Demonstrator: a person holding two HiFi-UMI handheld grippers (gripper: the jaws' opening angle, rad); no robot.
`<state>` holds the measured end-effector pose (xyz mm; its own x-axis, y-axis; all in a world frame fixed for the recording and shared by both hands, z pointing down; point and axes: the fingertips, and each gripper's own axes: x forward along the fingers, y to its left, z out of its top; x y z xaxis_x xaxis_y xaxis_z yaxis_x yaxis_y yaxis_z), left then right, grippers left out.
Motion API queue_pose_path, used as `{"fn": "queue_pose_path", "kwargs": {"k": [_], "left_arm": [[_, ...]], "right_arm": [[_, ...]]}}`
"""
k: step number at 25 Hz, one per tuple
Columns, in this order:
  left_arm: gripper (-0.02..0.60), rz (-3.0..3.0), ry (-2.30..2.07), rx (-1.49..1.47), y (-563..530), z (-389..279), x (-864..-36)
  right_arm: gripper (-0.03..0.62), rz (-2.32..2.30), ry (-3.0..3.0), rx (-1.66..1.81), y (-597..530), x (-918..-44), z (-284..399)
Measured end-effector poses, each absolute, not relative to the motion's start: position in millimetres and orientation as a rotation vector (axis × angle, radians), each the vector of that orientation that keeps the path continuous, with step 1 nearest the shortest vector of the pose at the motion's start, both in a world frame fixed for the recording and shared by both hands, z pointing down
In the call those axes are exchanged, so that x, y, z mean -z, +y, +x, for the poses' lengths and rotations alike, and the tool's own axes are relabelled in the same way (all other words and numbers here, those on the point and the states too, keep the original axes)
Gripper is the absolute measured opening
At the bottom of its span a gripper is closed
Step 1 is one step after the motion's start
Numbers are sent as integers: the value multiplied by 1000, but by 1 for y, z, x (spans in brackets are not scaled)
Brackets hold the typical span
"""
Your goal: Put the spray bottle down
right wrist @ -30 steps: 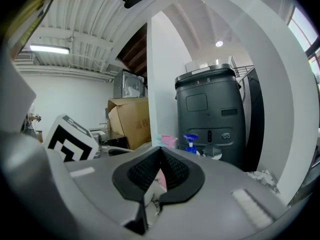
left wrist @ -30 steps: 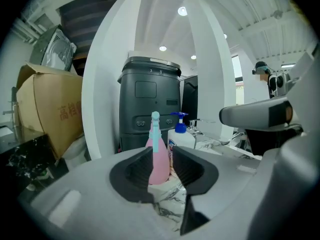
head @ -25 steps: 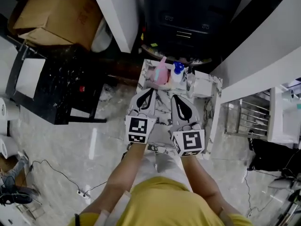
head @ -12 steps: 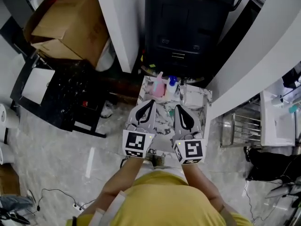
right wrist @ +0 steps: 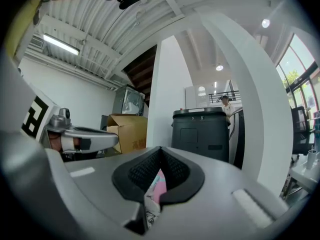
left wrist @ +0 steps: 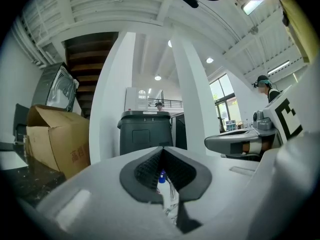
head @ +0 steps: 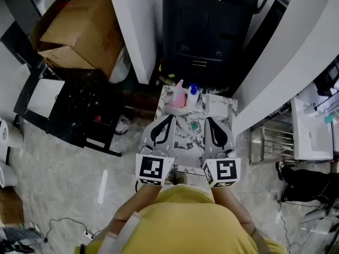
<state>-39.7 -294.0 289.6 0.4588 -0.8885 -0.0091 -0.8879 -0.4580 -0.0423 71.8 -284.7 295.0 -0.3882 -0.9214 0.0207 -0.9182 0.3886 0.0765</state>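
With the left gripper (head: 170,118) and right gripper (head: 207,119) held level over the marble table's (head: 183,135) near edge, jaws together on nothing, the pink spray bottle (head: 179,97) stands at its far edge beside a blue-capped bottle (head: 193,93), apparently already set down.

Pink bottle (head: 179,96), blue-capped bottle (head: 193,91), marble-veined table (head: 183,119), black bin (head: 206,30)

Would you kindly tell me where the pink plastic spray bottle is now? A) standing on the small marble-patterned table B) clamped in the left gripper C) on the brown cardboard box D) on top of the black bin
A: the pink plastic spray bottle stands at the far end of the small marble-patterned table beside a blue-capped bottle, and the left gripper and right gripper are both shut on nothing.
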Motion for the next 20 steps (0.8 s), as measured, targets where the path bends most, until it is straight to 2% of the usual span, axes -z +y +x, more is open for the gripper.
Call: {"fn": "queue_pose_path", "kwargs": {"k": [20], "left_arm": [[6,-2671,1592,26,-297,-37,-294]], "right_arm": [[0,1716,-2541,35,-291,-304,81]]}}
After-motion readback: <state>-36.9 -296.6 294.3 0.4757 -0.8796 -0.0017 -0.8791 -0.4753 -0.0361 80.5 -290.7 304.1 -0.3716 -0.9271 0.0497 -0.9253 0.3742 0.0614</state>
